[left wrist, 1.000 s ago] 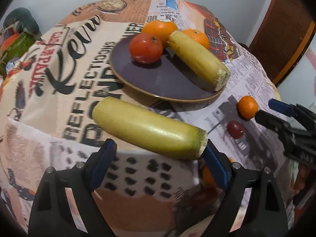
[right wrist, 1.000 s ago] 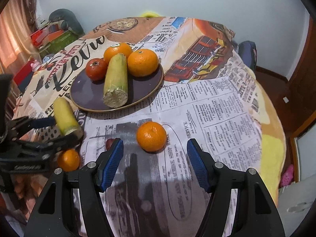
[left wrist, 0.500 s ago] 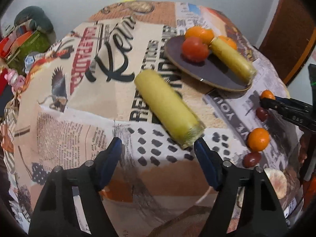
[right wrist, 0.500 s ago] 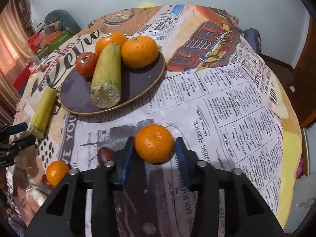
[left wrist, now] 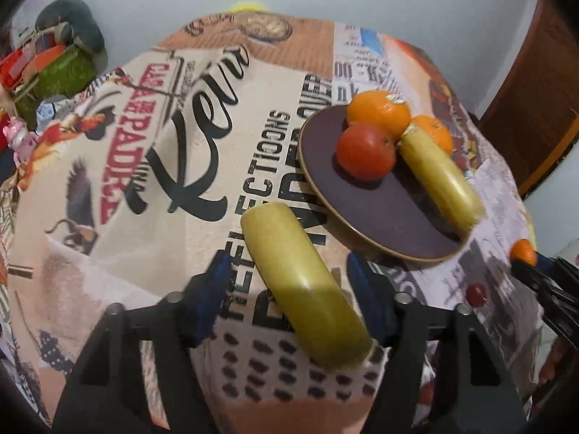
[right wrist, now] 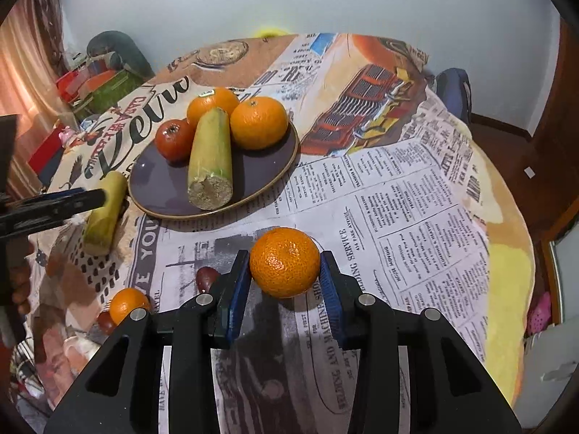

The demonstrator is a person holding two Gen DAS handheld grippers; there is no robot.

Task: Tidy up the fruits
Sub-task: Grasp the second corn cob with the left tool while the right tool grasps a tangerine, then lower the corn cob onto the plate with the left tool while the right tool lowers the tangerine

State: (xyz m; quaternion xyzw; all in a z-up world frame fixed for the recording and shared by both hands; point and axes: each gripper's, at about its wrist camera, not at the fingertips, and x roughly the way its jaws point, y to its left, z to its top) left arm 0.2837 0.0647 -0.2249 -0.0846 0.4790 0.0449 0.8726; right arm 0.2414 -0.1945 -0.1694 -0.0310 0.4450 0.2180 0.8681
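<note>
The right gripper point(right wrist: 285, 275) is pinching a mandarin point(right wrist: 284, 267), one blue pad against each flank of the fruit, which sits on or just above the newsprint cloth of the table point(right wrist: 416, 199) toward its near edge. The plate point(right wrist: 260, 166) lies straight ahead of these tongs, further in toward the table's middle, so the carry looks like a short forward one, with room on the plate's bare near-right part.

The left gripper point(left wrist: 289, 300) stands spread, its pads either side of a yellow-green cut stalk point(left wrist: 304, 285) that lies on the cloth at the table's near-left edge. No pad clearly touches it. The stalk's long axis runs nearly along the fingers, slanting from far-left to near-right, its cut end nearest the camera, so a closing squeeze would fall across its width. The plate sits ahead and to the right of it, just beyond its far end. The left hand is the nearer one for this stalk.

Counted:
- Stalks: two, one on the plate point(right wrist: 211, 159), one off it.
- Orange citrus: four, two on the plate, one in the right tongs, one small one point(right wrist: 126, 305) at the near-left edge.
- Red tomato-like fruit point(right wrist: 175, 139): one, on the plate.
- Small dark red fruits: two on the cloth, one point(right wrist: 206, 276) just left of the right tongs, one beside the small orange.
</note>
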